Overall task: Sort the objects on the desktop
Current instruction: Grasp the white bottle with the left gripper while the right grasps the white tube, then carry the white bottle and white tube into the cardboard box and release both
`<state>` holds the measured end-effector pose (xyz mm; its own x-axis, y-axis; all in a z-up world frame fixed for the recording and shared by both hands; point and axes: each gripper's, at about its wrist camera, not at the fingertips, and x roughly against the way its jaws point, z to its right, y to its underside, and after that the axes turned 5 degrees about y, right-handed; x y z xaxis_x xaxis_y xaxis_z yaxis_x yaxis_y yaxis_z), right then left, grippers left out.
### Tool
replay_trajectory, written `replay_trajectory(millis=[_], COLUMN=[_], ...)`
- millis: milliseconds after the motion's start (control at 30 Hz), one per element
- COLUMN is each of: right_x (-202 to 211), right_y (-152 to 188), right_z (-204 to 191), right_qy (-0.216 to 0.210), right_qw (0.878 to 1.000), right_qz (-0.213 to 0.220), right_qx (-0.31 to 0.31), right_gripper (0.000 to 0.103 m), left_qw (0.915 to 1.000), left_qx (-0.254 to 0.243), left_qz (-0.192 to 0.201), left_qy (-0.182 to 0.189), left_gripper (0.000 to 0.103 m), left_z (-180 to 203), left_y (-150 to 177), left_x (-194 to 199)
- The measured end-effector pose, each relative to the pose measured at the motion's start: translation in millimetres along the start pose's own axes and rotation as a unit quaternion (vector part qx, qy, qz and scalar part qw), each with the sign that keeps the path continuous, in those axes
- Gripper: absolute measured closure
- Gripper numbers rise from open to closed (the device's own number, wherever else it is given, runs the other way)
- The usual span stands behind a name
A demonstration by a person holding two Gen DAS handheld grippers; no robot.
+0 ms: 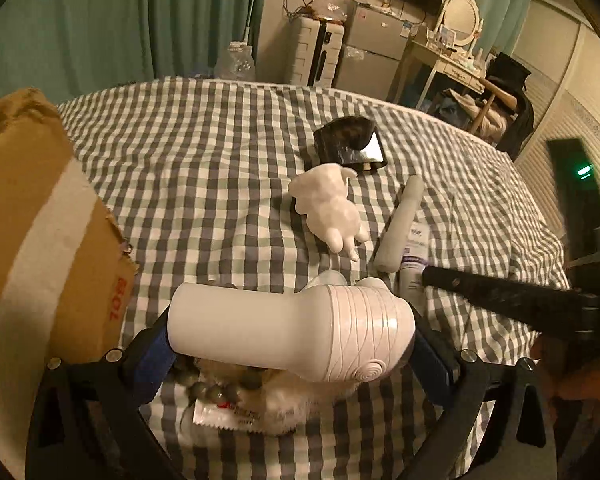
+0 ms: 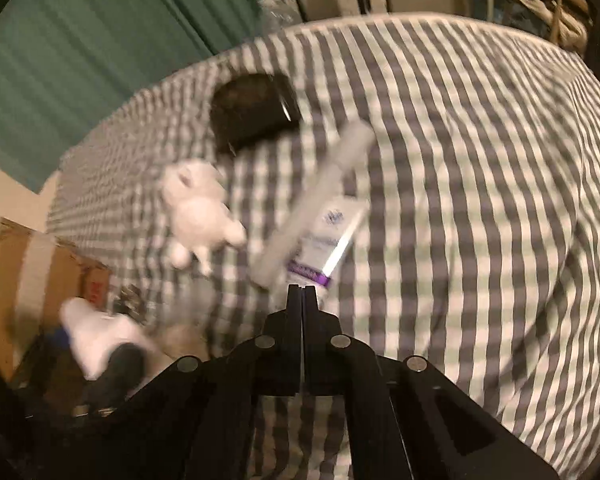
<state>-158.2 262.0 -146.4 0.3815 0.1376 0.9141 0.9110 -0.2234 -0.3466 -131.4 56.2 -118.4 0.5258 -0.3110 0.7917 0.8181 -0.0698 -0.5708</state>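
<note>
Left gripper (image 1: 296, 344) grasps a white device (image 1: 292, 330) above the checked bed (image 1: 204, 160); right gripper (image 2: 302, 294) is clenched, holding nothing

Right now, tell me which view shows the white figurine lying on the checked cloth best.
The left wrist view: the white figurine is sharp and unobstructed, lying on the checked cloth. The right wrist view shows it whole but motion-blurred.

On the checked bedspread (image 1: 220, 152) lie one white figurine (image 1: 330, 204), two tubes (image 1: 400, 224), one black case (image 1: 348, 144), one bead bracelet (image 1: 216, 390), one sachet (image 1: 228, 414), beside one cardboard box (image 1: 40, 240).
</note>
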Motion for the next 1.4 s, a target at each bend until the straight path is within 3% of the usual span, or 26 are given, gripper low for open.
replay_trajectory(millis=[200, 400, 500, 533, 567, 633, 800, 867, 1000, 1100, 1133, 1167, 1400], right_x=[-24, -25, -23, -20, -17, -11, -1, 7, -15, -18, -15, -15, 32], right_y=[5, 4, 5, 5, 6, 6, 0, 5, 5, 4, 1, 1, 12], right_z=[-5, -2, 8, 10, 9, 5, 13, 18, -3, -9, -8, -5, 7], right_qy=[0.025, 0.008, -0.041, -0.052, -0.052, -0.036, -0.039, -0.058, -0.072, -0.050, -0.066, -0.079, -0.100], right_qw=[0.999, 0.999, 0.997, 0.996, 0.996, 0.997, 0.996, 0.994, 0.994, 0.996, 0.995, 0.994, 0.992], right_qz=[-0.047, -0.039, -0.043, -0.042, -0.039, -0.031, -0.011, -0.009, -0.029, -0.007, -0.002, -0.003, 0.030], right_qx=[0.003, -0.013, -0.054, -0.066, -0.068, -0.061, -0.077, -0.087, -0.080, -0.070, -0.070, -0.074, -0.066], right_gripper=[0.100, 0.097, 0.076, 0.064, 0.052, 0.039, 0.039, 0.039, 0.040, 0.056, 0.071, 0.079, 0.089], left_qw=[0.9998, 0.9998, 0.9998, 0.9999, 0.9999, 0.9998, 0.9997, 0.9997, 0.9998, 0.9997, 0.9997, 0.9997, 0.9996], left_qx=[-0.016, -0.019, -0.017, -0.016, -0.016, -0.019, -0.023, -0.022, -0.017, -0.022, -0.022, -0.022, -0.026], left_qz=[0.008, 0.003, 0.000, -0.001, -0.002, -0.004, -0.009, -0.009, -0.011, -0.009, -0.009, -0.008, 0.000], left_qy=[0.000, 0.004, 0.004, 0.004, 0.004, 0.003, 0.000, -0.002, -0.002, -0.004, -0.004, -0.002, 0.011], left_gripper=[0.001, 0.001, 0.001, 0.001, 0.001, 0.001, 0.001, 0.001, 0.001, 0.001, 0.001, 0.001, 0.001], left_z=[2, 4, 3, 3, 3, 4, 7, 5, 5, 7, 7, 6, 16], left_y=[3, 5, 7, 8, 9, 9, 11, 11, 12, 12, 11, 10, 9], left_x=[15, 20, 20, 20, 19, 17, 14, 12, 9, 9, 10, 11, 24])
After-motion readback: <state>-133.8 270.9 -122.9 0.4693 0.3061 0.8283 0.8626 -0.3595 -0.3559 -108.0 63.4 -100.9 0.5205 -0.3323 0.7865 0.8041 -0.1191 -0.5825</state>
